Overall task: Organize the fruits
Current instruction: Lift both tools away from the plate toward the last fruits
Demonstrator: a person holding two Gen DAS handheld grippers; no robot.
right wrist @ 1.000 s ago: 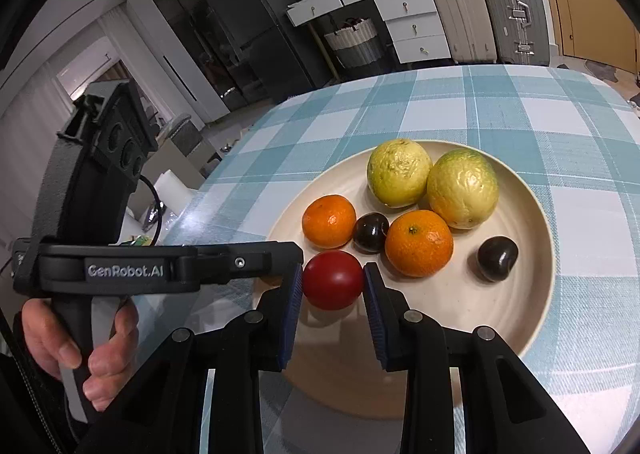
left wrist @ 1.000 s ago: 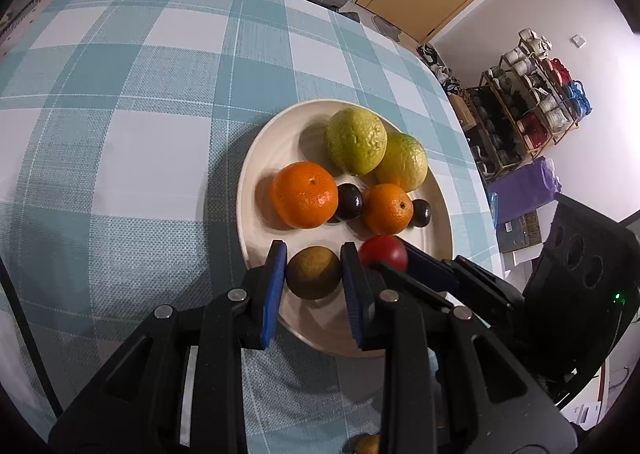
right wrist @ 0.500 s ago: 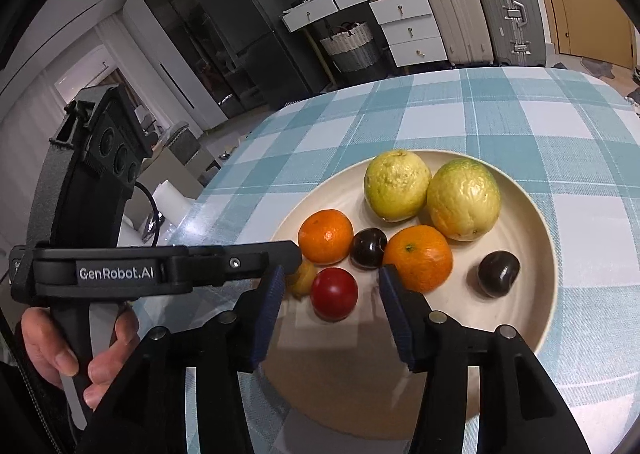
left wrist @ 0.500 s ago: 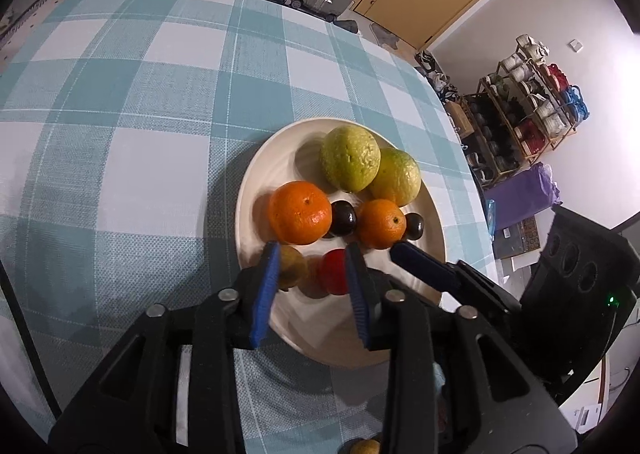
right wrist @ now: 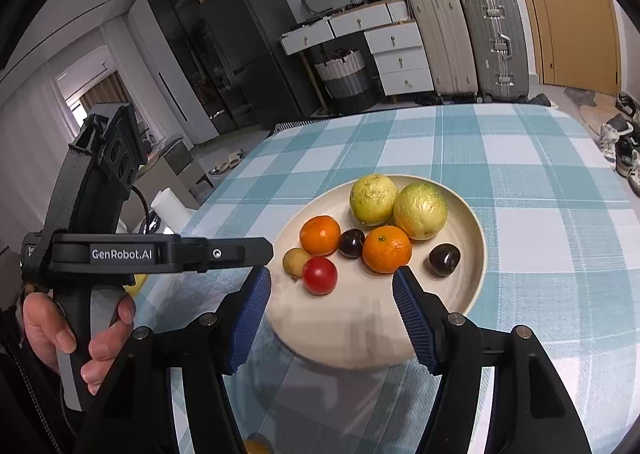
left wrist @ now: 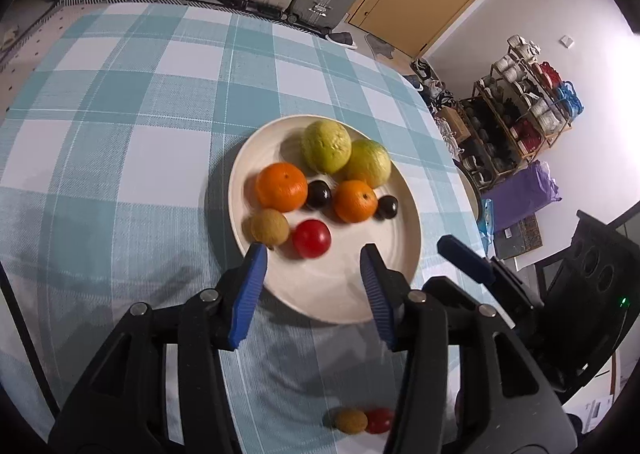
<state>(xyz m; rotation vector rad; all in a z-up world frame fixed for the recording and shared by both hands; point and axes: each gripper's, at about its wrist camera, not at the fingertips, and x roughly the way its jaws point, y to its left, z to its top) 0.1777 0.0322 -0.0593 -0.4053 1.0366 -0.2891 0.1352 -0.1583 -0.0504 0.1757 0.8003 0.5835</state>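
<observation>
Since a second ago, released and drawn back: left tool (left wrist: pixel 310 254) just opened, jaws now apart and empty, tan fruit (left wrist: pixel 270 227) left on cream plate (left wrist: pixel 332 302) beside red tomato (left wrist: pixel 311 238).

Right wrist view: right tool (right wrist: pixel 332 278) likewise just opened, wide and empty, short of tomato (right wrist: pixel 319 275) on plate (right wrist: pixel 360 338), checked surface (right wrist: pixel 540 254) beneath.
</observation>
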